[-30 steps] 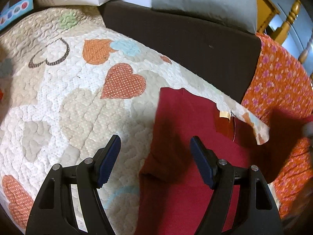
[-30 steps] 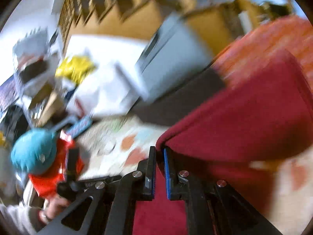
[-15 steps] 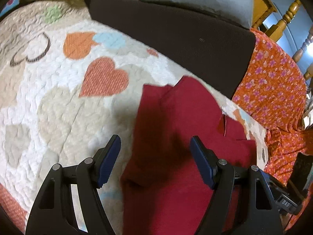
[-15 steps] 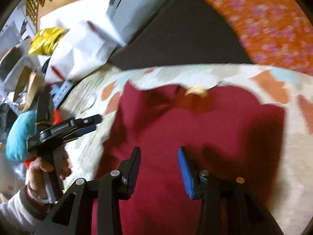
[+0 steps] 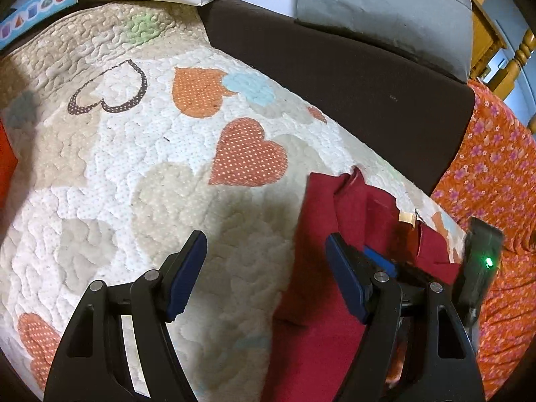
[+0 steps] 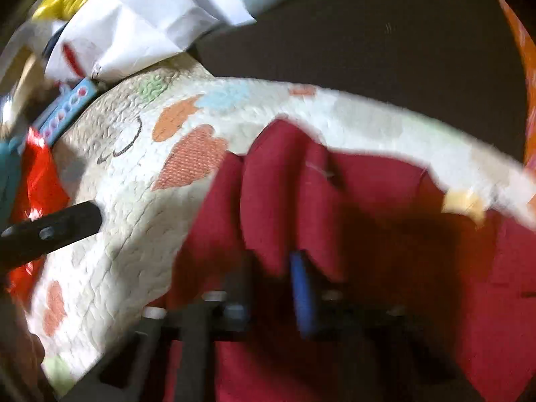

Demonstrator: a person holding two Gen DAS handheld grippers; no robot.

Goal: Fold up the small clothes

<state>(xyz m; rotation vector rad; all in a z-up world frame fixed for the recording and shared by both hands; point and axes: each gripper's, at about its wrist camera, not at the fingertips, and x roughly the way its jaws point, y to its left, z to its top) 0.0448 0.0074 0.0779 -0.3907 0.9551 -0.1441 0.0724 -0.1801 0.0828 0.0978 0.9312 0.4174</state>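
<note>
Quilted heart-print bedcover (image 5: 140, 181): right tool (image 6: 271, 288) just pinched dark red cloth garment (image 5: 321, 318) w/ fold bunched; left tool (image 5: 264, 268) wide, empty. Lay fold flat, edges aligned.

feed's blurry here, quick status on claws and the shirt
Left claw open over quilt, empty. Right claw just closed, pinching red shirt. Shirt bunched, half folded. Nothing in the way.
</note>
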